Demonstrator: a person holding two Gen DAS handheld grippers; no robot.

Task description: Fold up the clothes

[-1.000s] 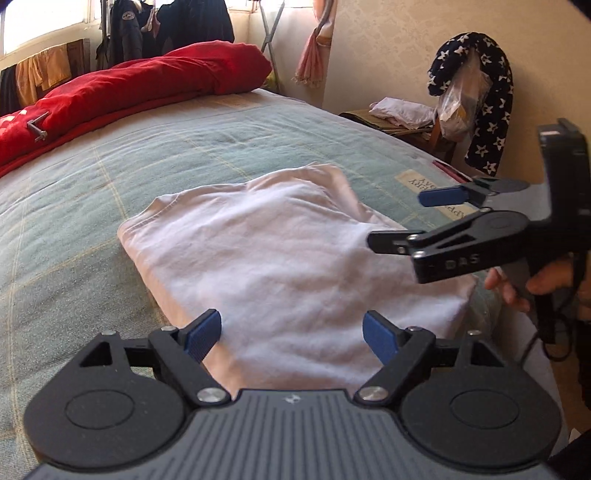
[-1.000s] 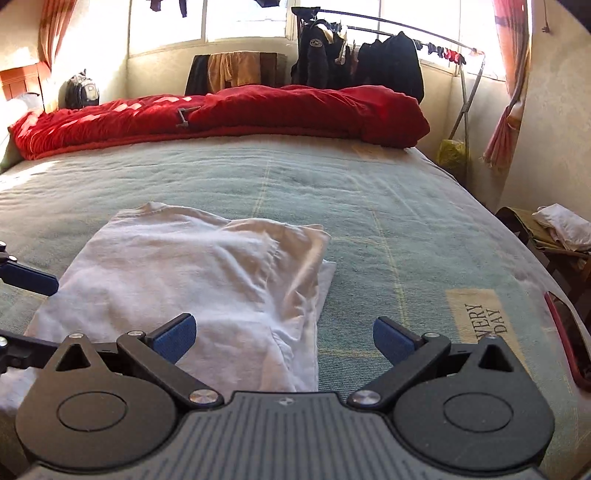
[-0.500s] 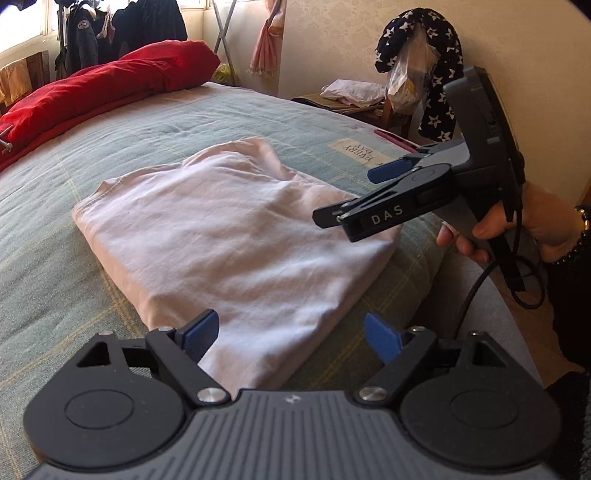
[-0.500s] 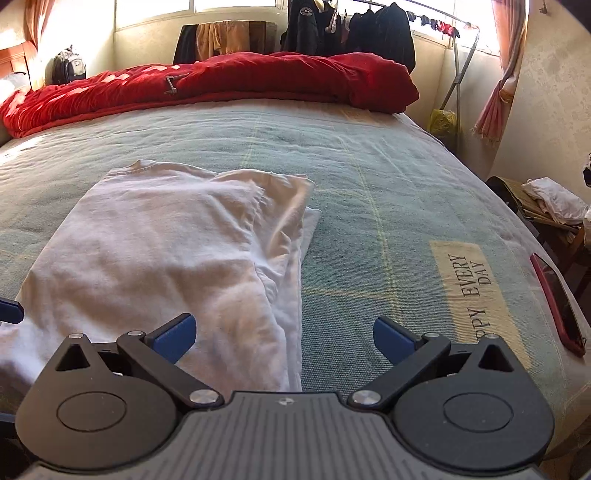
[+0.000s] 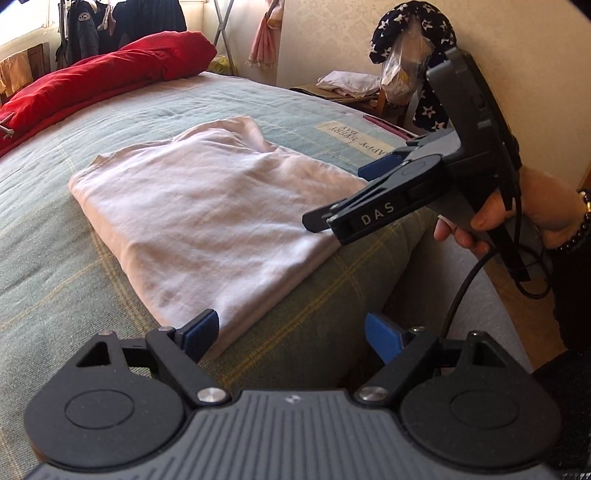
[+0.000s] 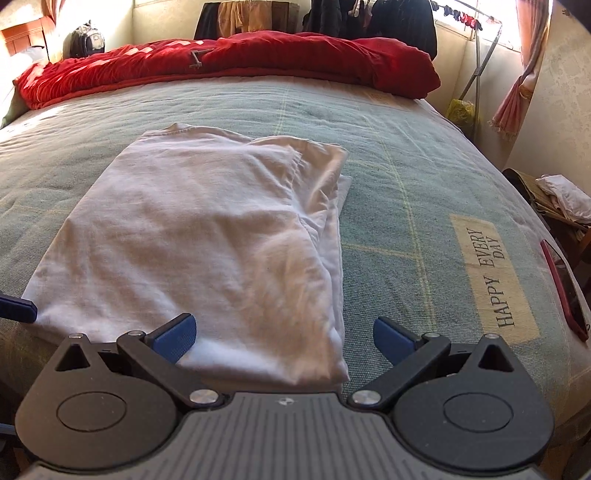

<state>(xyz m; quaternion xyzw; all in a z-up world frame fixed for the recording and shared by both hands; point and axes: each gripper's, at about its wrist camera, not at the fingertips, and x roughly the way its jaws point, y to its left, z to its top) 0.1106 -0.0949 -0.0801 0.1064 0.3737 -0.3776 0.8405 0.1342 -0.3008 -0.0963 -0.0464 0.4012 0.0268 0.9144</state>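
A pale, folded shirt lies flat on the green plaid bedspread, close to the bed's near edge. My left gripper is open, its left pad beside the shirt's near corner and nothing pressed between the pads. A hand holds my right gripper over the shirt's other near corner. It is open too, and the shirt's near right corner lies below its wide jaws. The left gripper's blue pad pokes in at the edge of the right wrist view.
A red duvet runs along the far side of the bed. A red-cased phone lies at the bed's right edge, beside a "HAPPY EVERY DAY" label. A chair with clothes and a star-patterned scarf stand by the wall.
Both grippers have drawn back toward the bed's near edge, from above the shirt to its near corners. Both stayed open. The shirt has not moved.
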